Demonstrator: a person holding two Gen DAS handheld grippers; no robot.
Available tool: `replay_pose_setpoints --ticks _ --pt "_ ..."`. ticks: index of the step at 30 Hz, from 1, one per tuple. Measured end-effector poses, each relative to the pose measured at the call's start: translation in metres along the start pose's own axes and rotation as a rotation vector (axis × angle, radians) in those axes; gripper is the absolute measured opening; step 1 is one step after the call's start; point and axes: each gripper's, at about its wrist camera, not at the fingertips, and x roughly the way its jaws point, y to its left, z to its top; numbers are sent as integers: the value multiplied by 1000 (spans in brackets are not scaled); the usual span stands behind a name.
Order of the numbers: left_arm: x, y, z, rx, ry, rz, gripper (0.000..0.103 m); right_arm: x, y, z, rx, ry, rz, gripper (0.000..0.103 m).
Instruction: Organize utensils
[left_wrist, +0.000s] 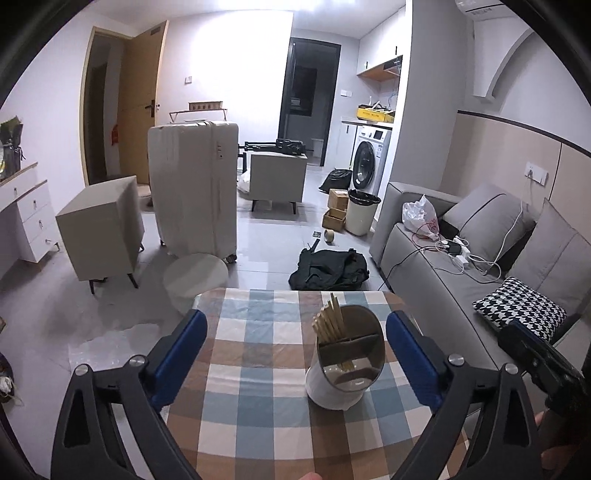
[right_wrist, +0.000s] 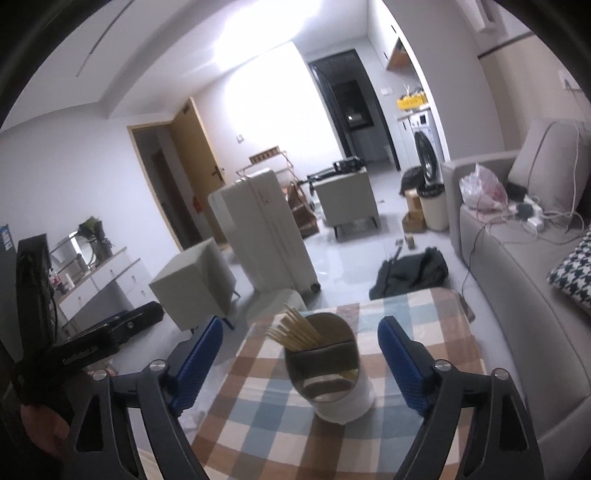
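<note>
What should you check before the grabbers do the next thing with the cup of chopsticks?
1. Left gripper open and holding nothing: ok.
2. Right gripper open and holding nothing: ok.
3. Utensil holder standing upright on the checkered table: ok.
4. Chopsticks inside the holder's back compartment: ok.
5. Front compartment free for more utensils: cannot tell; something pale shows inside.
6. Loose utensils left on the table: none in view, but the near edge is hidden, so cannot tell.
</note>
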Motion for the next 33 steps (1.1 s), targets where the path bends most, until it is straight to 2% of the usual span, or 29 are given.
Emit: replay_pose_setpoints --ticks 6,11,19,33 --pt "-11 -1 -10 6 -27 19 99 -19 14 -19 -61 -55 -33 103" --pt "-13 -1 -20 11 -34 35 100 -31 17 -32 -103 -92 -58 103" --pt "-18 -6 -38 29 -58 49 100 -38 15 -44 -120 -94 -73 103" --pt "-24 -5 -44 14 -59 68 100 -43 18 -51 -139 -102 -68 103"
